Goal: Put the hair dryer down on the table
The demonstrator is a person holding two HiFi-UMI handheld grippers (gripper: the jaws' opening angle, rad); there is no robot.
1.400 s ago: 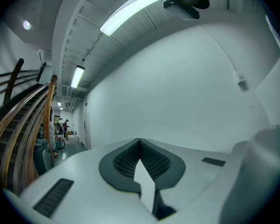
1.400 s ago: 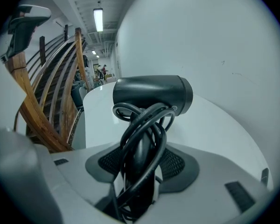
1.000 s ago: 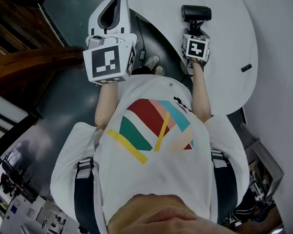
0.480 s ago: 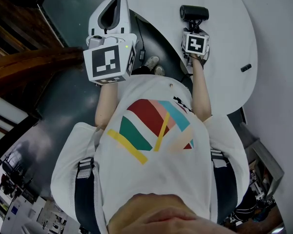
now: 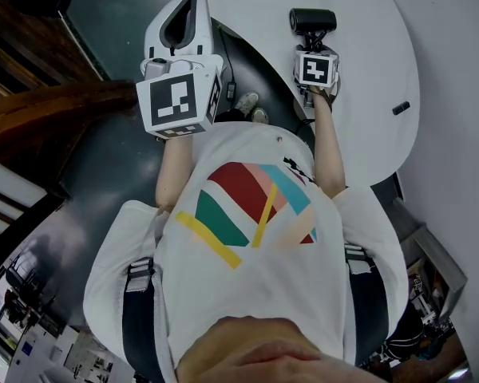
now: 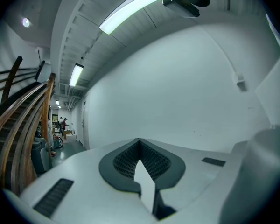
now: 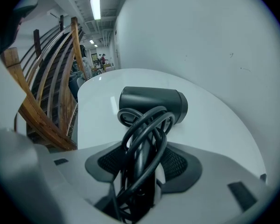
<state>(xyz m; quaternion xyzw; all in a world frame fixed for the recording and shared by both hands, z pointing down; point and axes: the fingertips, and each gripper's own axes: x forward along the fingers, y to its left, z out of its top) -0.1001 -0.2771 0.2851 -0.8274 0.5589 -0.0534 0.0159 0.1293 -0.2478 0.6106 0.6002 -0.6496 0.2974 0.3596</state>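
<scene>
A black hair dryer (image 5: 312,20) stands over the near part of the round white table (image 5: 367,70). My right gripper (image 5: 313,45) is shut on its handle. In the right gripper view the dryer's barrel (image 7: 151,104) lies crosswise above the table (image 7: 98,111). Its black cord (image 7: 142,134) is looped round the handle between the jaws of my right gripper (image 7: 142,169). Whether the dryer touches the tabletop I cannot tell. My left gripper (image 5: 184,22) is off the table's left edge, held level, shut with nothing in it (image 6: 140,148).
A small dark object (image 5: 401,108) lies on the table to the right. Wooden stair railings (image 5: 40,110) run along the left, also in the right gripper view (image 7: 42,87). The person's shoes (image 5: 251,106) and a cable (image 5: 231,78) show on the dark floor.
The right gripper with the hair dryer has tilted a little and drifted slightly left in the head view. The left gripper has stayed still.
</scene>
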